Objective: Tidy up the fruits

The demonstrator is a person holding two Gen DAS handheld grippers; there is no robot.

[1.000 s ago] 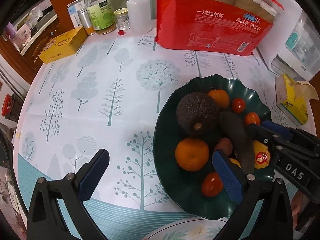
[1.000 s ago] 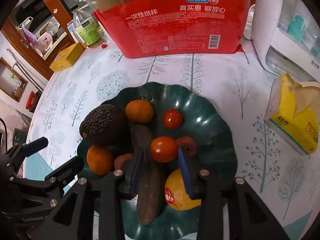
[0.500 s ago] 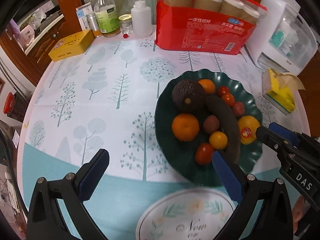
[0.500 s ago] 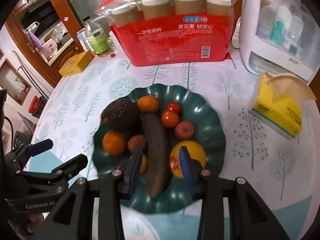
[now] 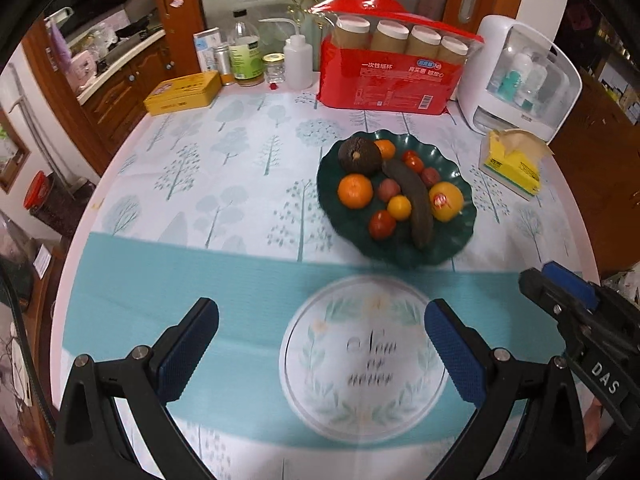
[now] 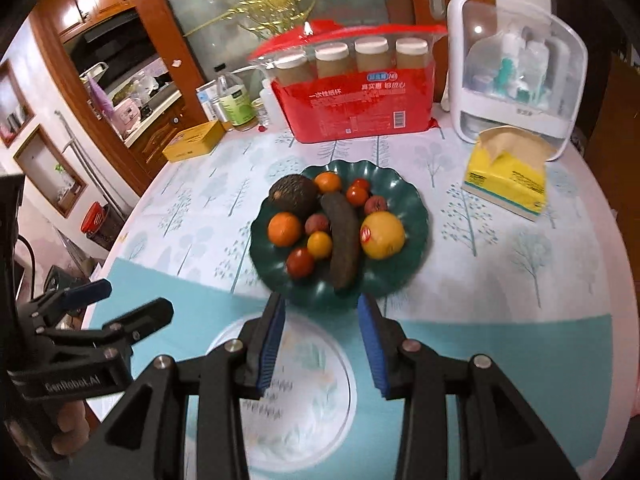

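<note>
From the left wrist I see my left gripper (image 5: pixel 322 326) with its fingers spread wide and nothing between them, above the tablecloth (image 5: pixel 224 184). The green plate (image 5: pixel 460 240) with the fruits lies further ahead.

From the right wrist, my right gripper (image 6: pixel 322 340) is partly open and empty, just before the plate's near rim.

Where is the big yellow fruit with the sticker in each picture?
Left wrist view: the yellow fruit lies on the right side of the green plate, right of the long dark fruit.
Right wrist view: the yellow fruit is again on the plate's right side, near the picture's middle.
Shared landmark: the red pack behind the plate.
</note>
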